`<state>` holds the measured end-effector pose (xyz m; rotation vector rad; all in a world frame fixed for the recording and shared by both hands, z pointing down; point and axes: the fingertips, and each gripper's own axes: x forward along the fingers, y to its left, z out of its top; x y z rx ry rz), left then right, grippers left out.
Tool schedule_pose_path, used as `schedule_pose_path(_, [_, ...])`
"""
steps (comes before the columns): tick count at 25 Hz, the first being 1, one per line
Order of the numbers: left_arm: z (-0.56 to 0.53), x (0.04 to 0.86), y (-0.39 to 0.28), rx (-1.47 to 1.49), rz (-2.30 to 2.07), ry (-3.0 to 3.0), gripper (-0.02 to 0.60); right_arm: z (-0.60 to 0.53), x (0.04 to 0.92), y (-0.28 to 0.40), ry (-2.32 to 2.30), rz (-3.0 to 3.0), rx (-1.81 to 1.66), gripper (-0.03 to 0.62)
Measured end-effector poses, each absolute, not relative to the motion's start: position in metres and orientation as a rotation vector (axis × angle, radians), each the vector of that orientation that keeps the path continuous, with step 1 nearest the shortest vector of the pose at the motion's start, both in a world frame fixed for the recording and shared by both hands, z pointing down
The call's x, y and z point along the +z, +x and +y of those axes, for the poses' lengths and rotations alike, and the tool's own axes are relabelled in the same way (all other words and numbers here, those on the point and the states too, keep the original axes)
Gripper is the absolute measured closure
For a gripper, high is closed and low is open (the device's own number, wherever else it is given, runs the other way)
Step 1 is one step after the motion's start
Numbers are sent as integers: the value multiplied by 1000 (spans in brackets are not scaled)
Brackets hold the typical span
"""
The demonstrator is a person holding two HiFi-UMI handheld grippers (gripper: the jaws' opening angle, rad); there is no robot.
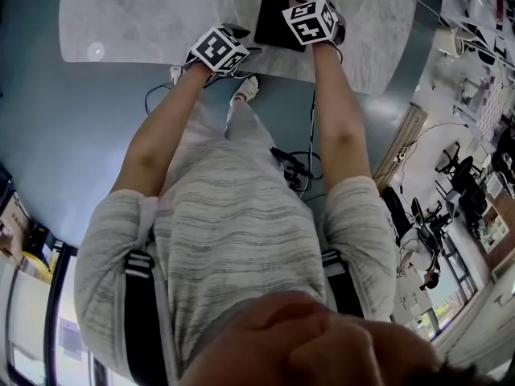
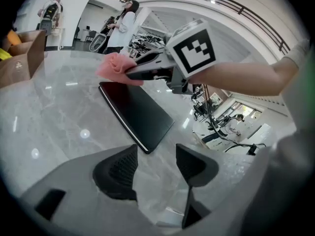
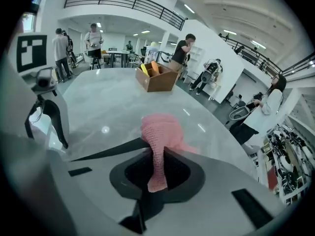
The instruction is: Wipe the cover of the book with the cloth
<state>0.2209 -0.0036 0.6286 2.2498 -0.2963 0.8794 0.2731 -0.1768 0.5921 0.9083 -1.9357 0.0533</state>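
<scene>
The book [image 2: 140, 112] lies closed and flat on the pale marble table [image 2: 54, 117], dark cover up. The pink cloth [image 2: 114, 67] is bunched over its far end. The step in hand looks to be the wipe itself. To do it well, the bunched cloth should be pressed flat onto the cover. It should then be drawn along the book's length in overlapping passes, with the hard jaw tips kept off the surface. Pressure should stay light, since the book is loose on a smooth top and could slide.

The right gripper [image 3: 156, 154] has its 2 jaws closed tight on a fold of the cloth, most of which spills out ahead of the tips. It reaches over the book's far end. The cloth seems to rest on or just above the cover, though no view shows the contact plainly. The left gripper [image 2: 156, 162] has its jaws apart with nothing between them. It is held low over the table just beside the book's near corner, not touching it. From there it could pin that corner.
</scene>
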Motion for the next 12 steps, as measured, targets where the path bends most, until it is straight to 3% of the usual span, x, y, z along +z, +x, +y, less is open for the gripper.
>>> schedule_pose_path(12, [3, 633, 216, 876, -265, 2235, 336, -116, 638, 251, 708, -1932, 166, 559])
